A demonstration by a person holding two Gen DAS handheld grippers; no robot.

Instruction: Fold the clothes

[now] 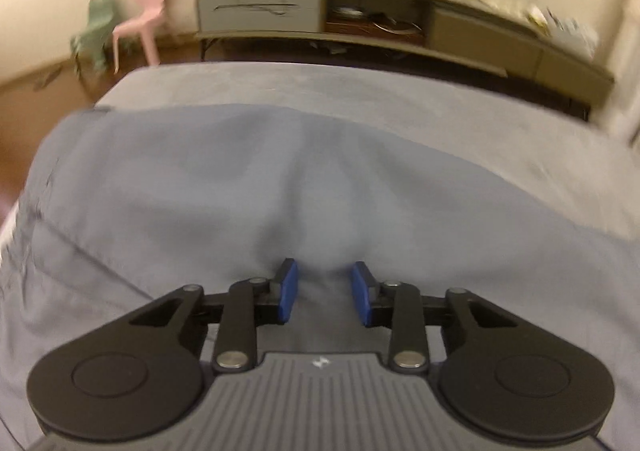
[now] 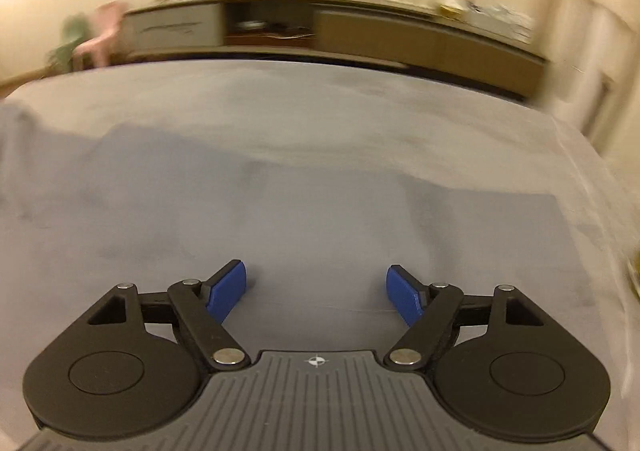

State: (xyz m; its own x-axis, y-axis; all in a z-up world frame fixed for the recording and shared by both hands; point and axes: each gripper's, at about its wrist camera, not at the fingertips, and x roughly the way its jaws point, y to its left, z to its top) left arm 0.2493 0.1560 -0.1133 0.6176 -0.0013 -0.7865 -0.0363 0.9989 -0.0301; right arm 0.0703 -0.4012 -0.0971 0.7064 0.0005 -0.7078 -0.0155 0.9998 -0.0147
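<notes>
The left gripper (image 1: 324, 293) sits half open around a bump of the cloth (image 1: 240, 191). The right gripper (image 2: 316, 293) is wide open, empty, above flat cloth.

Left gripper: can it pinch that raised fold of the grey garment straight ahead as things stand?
Probably yes. The left gripper has its jaws part open, and the garment bunches up right at the fingertips with nothing between. Blur hides whether it touches.

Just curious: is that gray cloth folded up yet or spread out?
Mostly spread: the cloth lies wide over the table, rumpled near the left gripper.
</notes>
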